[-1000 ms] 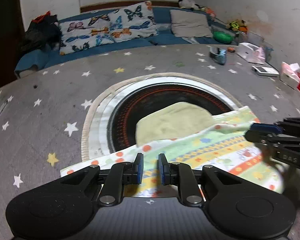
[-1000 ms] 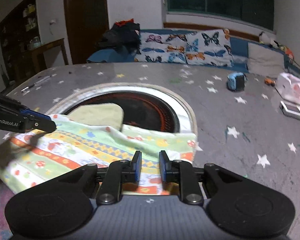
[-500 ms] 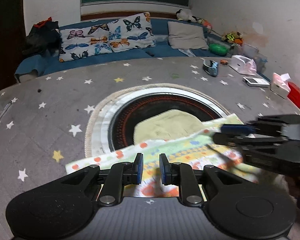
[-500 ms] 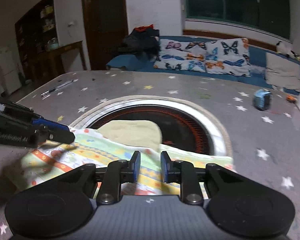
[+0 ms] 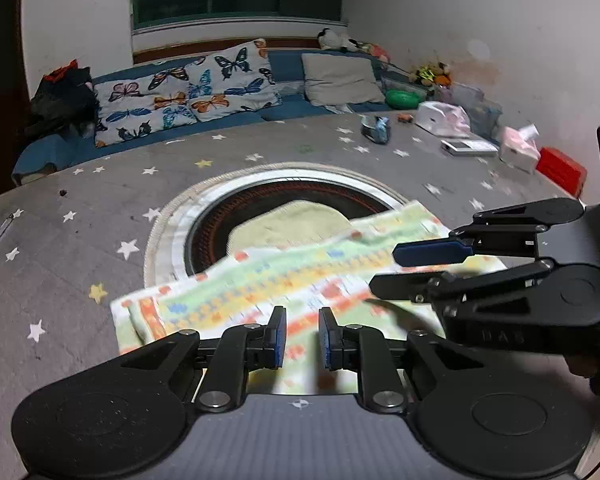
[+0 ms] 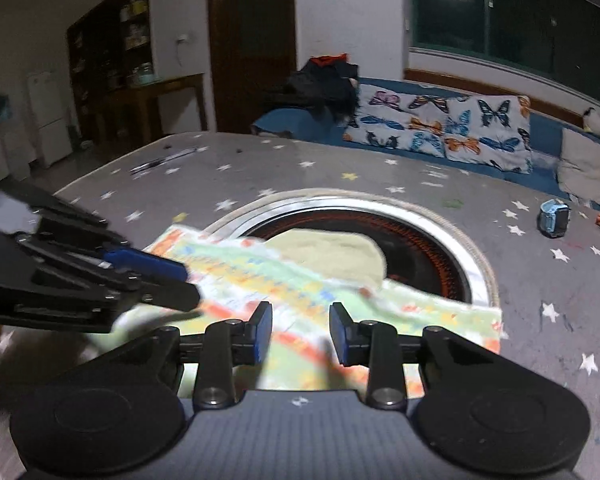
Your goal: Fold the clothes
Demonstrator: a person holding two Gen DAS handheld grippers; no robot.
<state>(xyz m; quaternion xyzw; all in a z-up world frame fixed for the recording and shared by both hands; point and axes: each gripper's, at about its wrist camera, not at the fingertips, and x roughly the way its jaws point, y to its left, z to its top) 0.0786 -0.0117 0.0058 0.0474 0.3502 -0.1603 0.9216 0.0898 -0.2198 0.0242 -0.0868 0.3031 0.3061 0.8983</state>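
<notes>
– Judging the fold from here, where does the cloth actually lie?

– The flat cotton cloth printed with green, yellow and orange bands (image 5: 268,280) is spread on the near part of the grey star-printed table cover (image 5: 80,240). Its far edge laps over the silver rim of the round black recess (image 5: 300,178) and over part of a pale yellow-green cloth (image 5: 296,228) lying in that recess.

– And the fingers?

– The left gripper (image 5: 302,338) has its blue pads a narrow gap apart, and the print shows through that gap, so nothing is pinched. The right gripper (image 6: 300,334) has just been opening its jaws; they stand wider, with cloth below them but not pressed by either pad.

– So this is a let-go?

– It looks like one to me (the cloth is blurred, so I would not swear to its creases). To do it well, both pairs of fingers should come away upward, not sideways, or a pad may snag the hem and drag the layer askew.

– Anything else?

– The two grippers are close, the right one's tips crossing over the cloth beside the left. I would part them first, then take the two corners evenly, keeping the pale cloth out of the pinch.
</notes>
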